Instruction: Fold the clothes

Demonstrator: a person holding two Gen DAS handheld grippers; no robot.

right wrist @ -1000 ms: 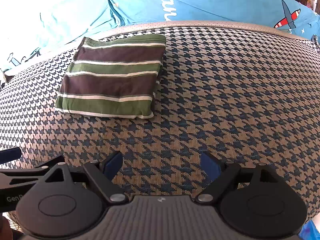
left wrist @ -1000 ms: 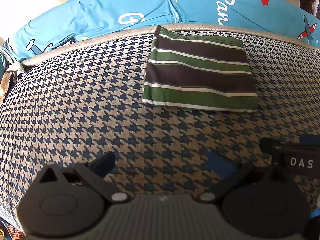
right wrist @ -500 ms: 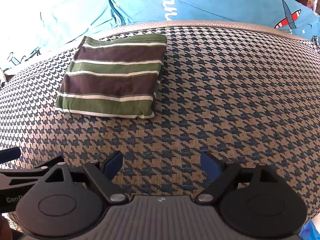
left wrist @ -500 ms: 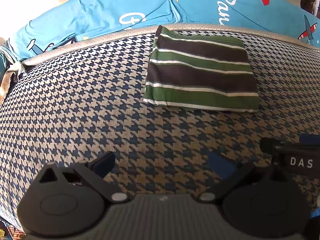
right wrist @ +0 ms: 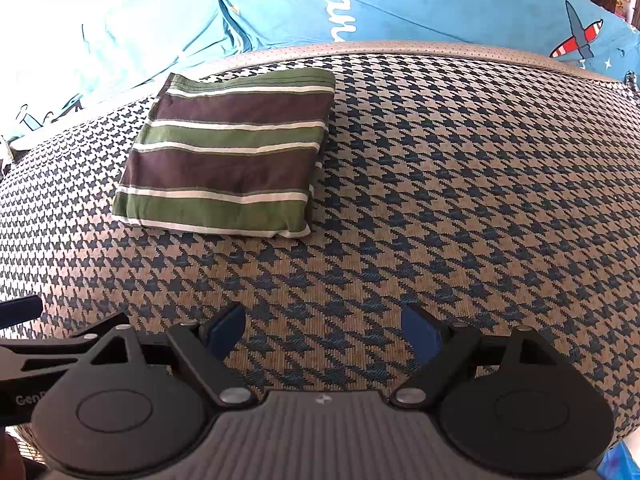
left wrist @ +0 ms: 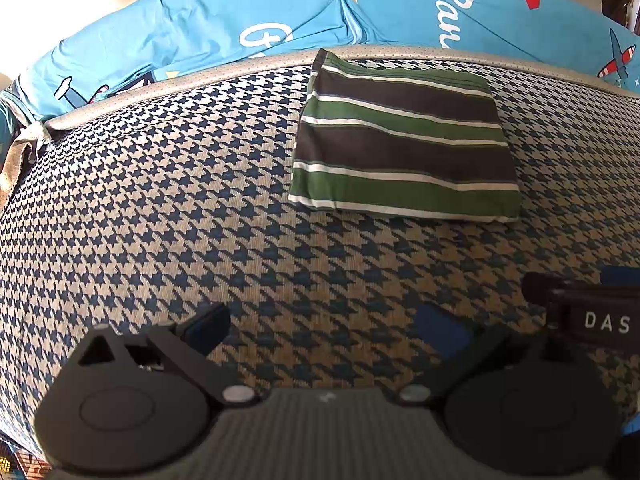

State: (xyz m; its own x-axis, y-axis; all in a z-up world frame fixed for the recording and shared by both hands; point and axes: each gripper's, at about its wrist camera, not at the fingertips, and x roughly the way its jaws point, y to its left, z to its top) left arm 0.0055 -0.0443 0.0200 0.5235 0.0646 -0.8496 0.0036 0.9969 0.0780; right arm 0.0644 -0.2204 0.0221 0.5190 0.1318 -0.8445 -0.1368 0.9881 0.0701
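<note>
A green, brown and white striped garment [left wrist: 404, 144] lies folded into a neat rectangle on the houndstooth cushion [left wrist: 160, 208], near its far edge. In the right wrist view the same folded garment [right wrist: 228, 160] sits at upper left. My left gripper [left wrist: 326, 328] hovers open over bare cushion, well short of the garment, with nothing between its blue pads. My right gripper [right wrist: 322, 330] is also open and empty, over the houndstooth cushion [right wrist: 460, 184] to the right of the garment. The right gripper's black body shows at the left wrist view's right edge.
Bright blue bedding [left wrist: 260, 20] printed with planes, stars and white lettering lies beyond the cushion's grey piped rim [left wrist: 168, 80]. The same blue bedding [right wrist: 380, 4] fills the top of the right wrist view.
</note>
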